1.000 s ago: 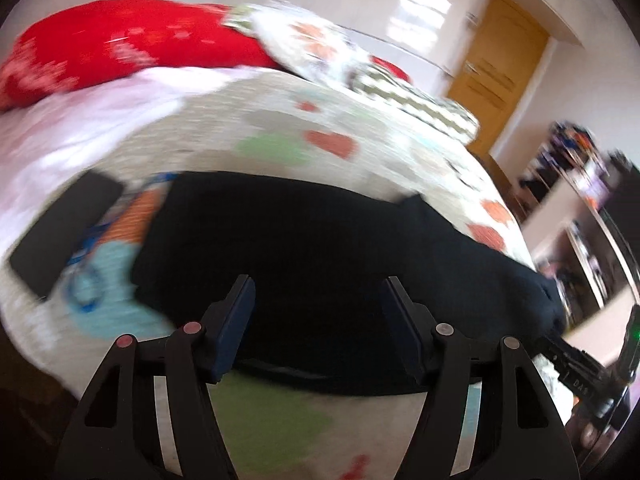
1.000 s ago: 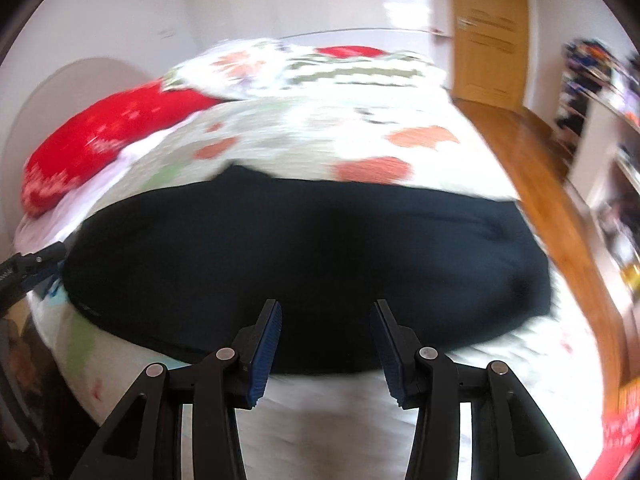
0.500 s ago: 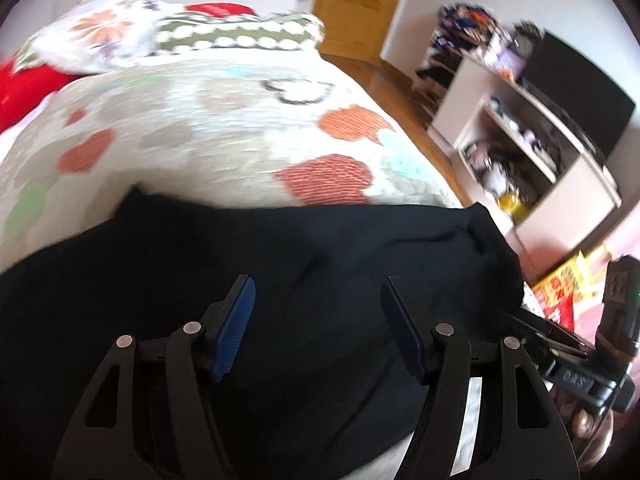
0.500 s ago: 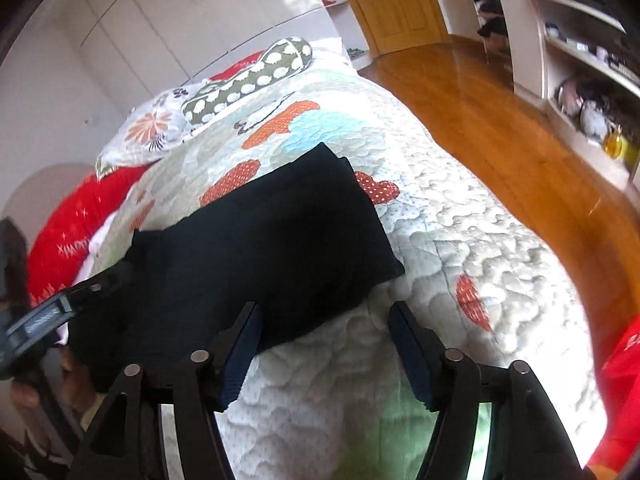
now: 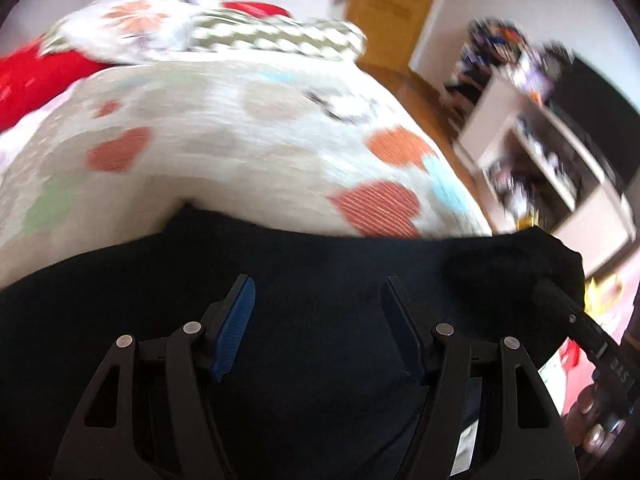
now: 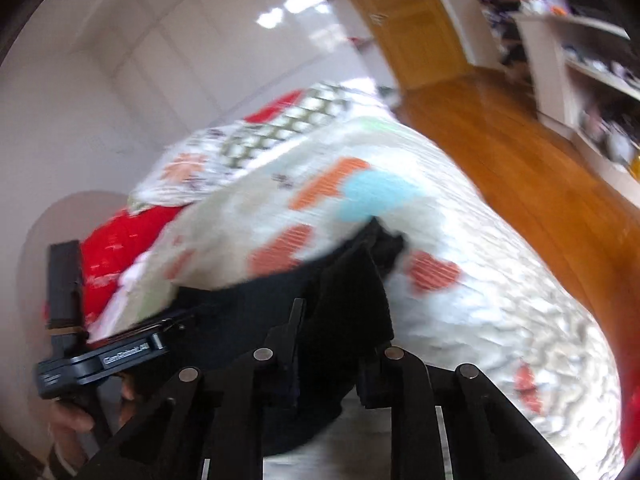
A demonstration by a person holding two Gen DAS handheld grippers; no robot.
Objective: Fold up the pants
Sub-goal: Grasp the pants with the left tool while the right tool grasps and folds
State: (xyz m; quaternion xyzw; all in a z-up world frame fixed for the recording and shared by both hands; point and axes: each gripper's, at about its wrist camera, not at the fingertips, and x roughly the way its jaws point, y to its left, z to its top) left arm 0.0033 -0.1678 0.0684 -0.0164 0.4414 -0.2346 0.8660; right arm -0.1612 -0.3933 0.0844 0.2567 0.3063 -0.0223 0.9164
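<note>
Bed quilt (image 5: 248,152) holds black pants (image 5: 320,280); left claw (image 5: 316,320) hangs open above; right claw (image 6: 332,344) pinches a lifted end; next, I think, carry it over.

Daylit room, bright and even through both my wrist views. Glare patches on the glossy white wardrobe (image 6: 288,20) and the wooden floor (image 6: 500,136). Motion blur smears the quilt (image 5: 240,140), pillows and shelving (image 5: 532,152); my left tongs (image 5: 316,328) stay sharp. The black pants (image 5: 320,280) read as a detailless dark mass. Fisheye bending and black vignette at every corner.
</note>
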